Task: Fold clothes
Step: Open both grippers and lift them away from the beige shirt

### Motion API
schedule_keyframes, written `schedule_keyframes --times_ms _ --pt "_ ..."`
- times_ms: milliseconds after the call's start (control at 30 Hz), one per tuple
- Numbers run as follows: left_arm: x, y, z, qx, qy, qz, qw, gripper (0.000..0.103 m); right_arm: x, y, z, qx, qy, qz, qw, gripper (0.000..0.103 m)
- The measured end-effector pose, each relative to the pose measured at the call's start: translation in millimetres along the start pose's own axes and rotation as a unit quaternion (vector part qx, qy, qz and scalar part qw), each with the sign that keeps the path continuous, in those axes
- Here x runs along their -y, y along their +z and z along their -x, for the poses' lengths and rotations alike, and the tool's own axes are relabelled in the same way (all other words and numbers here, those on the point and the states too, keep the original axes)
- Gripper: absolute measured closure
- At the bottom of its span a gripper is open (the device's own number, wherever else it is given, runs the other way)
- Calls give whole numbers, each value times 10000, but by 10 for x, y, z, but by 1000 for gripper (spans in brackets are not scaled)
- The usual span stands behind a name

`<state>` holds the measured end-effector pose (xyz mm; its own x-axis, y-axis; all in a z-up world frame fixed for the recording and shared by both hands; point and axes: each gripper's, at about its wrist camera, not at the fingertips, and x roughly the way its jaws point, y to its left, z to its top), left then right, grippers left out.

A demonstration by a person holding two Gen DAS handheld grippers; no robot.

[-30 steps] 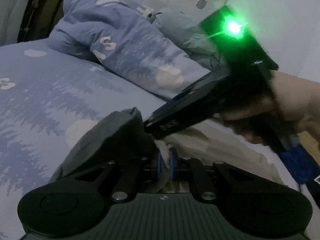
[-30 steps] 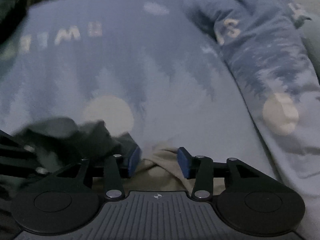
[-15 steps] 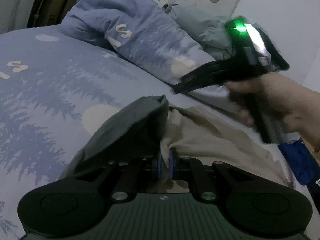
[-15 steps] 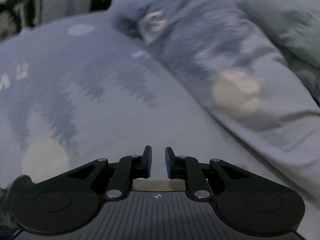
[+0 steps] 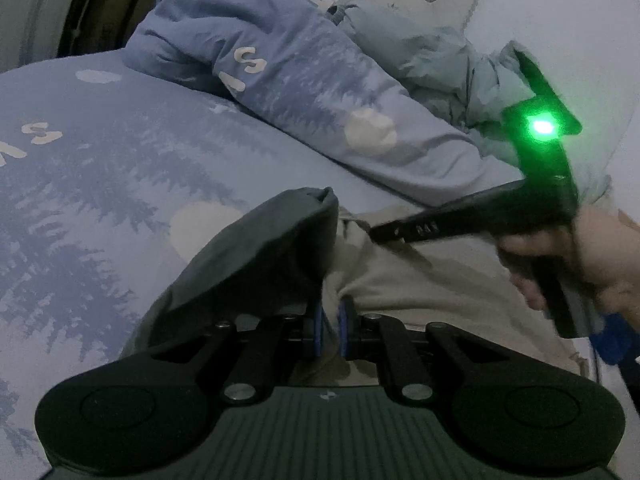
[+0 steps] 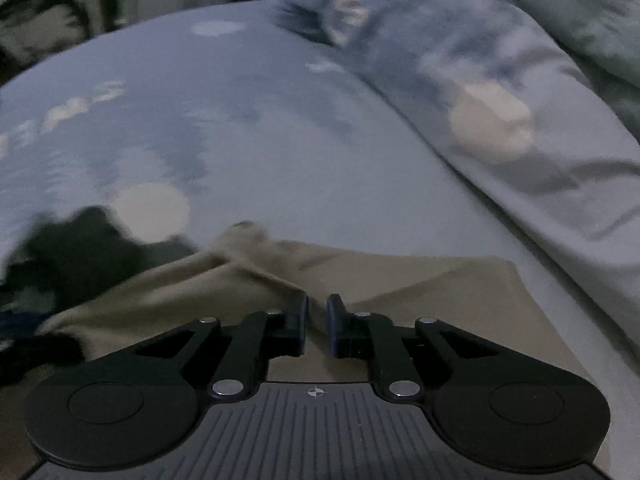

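1. 2 views, left wrist camera first. Left gripper [image 5: 330, 326]: its 2 blue-padded fingers are pinched on a fold of beige garment [image 5: 420, 280], which spreads ahead and to the right of the fingers over the blue printed bedsheet [image 5: 100, 168]. 1 dark grey garment [image 5: 256, 256] humps just left of the fingers, touching the beige cloth. Right gripper [image 5: 374, 234], held in 1 hand [image 5: 600, 256], reaches in from the right, tip at the beige cloth ahead of the left fingers; its grip is hidden here. 1 rumpled duvet [image 5: 300, 92] lies beyond.

2. Right wrist camera, blurred. Right gripper [image 6: 317, 326]: 2 fingers nearly together, narrow gap; a beige garment [image 6: 400, 288] ridge runs into that gap, but I cannot tell whether it is caught. Dark grey garment [image 6: 80, 248] sits left of the fingers; bedsheet [image 6: 280, 120] ahead.

3. Judgement: to fold well, keep the left pinch firm, hold the edge taut between both grippers, and keep the grey cloth out of the fold.

4. Count: 2 garments, 2 grippers, 1 hand, 1 sheet, 1 duvet.
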<state>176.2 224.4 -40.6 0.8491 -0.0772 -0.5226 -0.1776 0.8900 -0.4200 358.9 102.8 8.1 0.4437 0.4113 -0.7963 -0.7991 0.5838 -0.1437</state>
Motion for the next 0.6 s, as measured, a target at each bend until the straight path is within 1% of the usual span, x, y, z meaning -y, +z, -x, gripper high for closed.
schedule_keyframes --times_ms 33,100,133,200,233,267,333,400,467,533,600 --pt "11 4 -8 -14 41 -39 10000 92 52 -40 137 103 -56 -115 9999 90" --pt "25 8 -19 -53 150 -76 9998 83 157 -120 411 308 -169 -345 9988 86" --pt "29 11 -22 -69 196 -84 9997 81 209 -160 548 411 -226 -459 9978 84" --pt "13 28 -8 -86 235 -19 9997 50 313 -240 821 616 -338 -688 9952 62" --pt "1 37 19 -93 294 44 9995 44 365 -280 958 718 -394 -803 9934 58" --pt "-12 50 66 -97 333 129 9993 43 418 -319 1095 820 -450 -917 9914 53" --pt "-28 80 194 -99 356 327 9988 41 522 -399 1369 1023 -562 -1144 9865 48" --pt "-33 123 391 -20 280 531 9982 27 626 -479 1643 1226 -673 -1370 9807 39" --pt "-15 173 681 167 152 653 9976 19 684 -701 2134 1424 -672 -1580 9748 39" --pt "6 229 983 324 60 751 9966 18 710 -970 2686 1623 -667 -1776 9683 38" --pt "38 268 1308 477 -31 809 9956 15 641 -1259 3222 1812 -757 -1935 9612 34"
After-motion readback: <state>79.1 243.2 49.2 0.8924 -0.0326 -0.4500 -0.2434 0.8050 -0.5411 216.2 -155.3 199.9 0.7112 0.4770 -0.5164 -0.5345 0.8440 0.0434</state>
